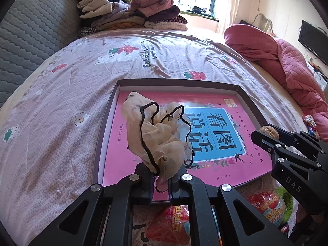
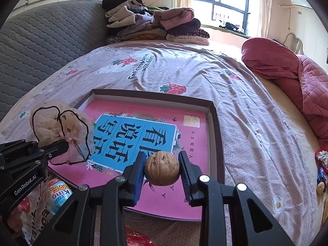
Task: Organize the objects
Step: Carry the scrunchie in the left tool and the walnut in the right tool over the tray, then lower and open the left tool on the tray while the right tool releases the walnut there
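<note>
The left claw (image 1: 160, 181) is squeezed tight on a thin cream cloth with black trim (image 1: 151, 135). The right claw (image 2: 162, 171) pinches a brown walnut (image 2: 162, 169). Both hang over the pink book (image 2: 184, 143) inside the flat box (image 2: 215, 135) on the bed (image 1: 71, 82). The cloth is at 9 o'clock from the walnut.

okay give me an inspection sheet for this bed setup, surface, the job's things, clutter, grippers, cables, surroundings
Surface: patterned bedsheet.
Job's things: shallow box holding a pink book; cream scrunchie; walnut.
Clutter: snack packets near the box; small items at bed edge.
Grippers: left gripper shut on the scrunchie; right gripper shut on the walnut, both above the box.
Cables: nothing seen nearby.
Surroundings: folded clothes, red quilt, window.
</note>
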A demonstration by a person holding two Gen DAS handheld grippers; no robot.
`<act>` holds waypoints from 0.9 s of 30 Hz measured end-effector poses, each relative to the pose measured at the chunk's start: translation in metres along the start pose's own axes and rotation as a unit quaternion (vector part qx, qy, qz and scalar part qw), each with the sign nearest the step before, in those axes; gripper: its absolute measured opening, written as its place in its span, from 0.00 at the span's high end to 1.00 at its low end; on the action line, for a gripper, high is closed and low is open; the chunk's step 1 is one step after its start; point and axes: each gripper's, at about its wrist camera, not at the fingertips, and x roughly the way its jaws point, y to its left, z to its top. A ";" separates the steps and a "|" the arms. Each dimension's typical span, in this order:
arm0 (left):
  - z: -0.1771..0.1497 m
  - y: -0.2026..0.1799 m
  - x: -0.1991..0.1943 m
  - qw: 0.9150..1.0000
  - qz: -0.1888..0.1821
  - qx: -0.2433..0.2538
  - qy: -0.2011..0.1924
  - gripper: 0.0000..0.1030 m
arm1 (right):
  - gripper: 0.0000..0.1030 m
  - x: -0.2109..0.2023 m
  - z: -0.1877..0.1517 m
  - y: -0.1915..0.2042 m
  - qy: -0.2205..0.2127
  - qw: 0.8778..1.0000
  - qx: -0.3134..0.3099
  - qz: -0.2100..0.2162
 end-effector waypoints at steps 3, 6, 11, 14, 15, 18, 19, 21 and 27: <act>-0.001 0.002 0.006 1.000 0.000 -0.003 0.008 0.91 | 0.68 0.007 -0.001 -0.002 0.013 1.000 0.002 -0.001; -0.002 0.004 0.010 1.000 -0.001 -0.004 0.015 0.91 | 0.68 0.015 -0.002 -0.003 0.027 1.000 0.004 -0.001; -0.004 0.004 0.015 1.000 0.000 -0.004 0.022 0.90 | 0.68 0.024 -0.005 -0.005 0.045 0.999 0.006 -0.002; -0.005 0.006 0.016 1.000 0.002 -0.004 0.023 0.90 | 0.68 0.025 -0.007 -0.006 0.048 0.999 0.008 -0.001; -0.005 0.006 0.016 1.000 0.001 -0.004 0.024 0.90 | 0.68 0.026 -0.007 -0.006 0.049 0.999 0.008 0.000; -0.005 0.007 0.018 1.000 0.002 -0.007 0.026 0.90 | 0.68 0.028 -0.008 -0.007 0.055 0.998 0.008 0.000; -0.004 0.008 0.018 1.000 0.003 -0.009 0.026 0.90 | 0.68 0.029 -0.008 -0.006 0.057 0.998 0.008 -0.001; -0.004 0.008 0.020 1.000 0.001 -0.011 0.028 0.89 | 0.68 0.030 -0.009 -0.007 0.061 0.998 0.006 -0.002; -0.003 0.010 0.027 0.999 0.003 -0.009 0.041 0.89 | 0.68 0.034 -0.010 -0.008 0.075 0.997 0.005 -0.007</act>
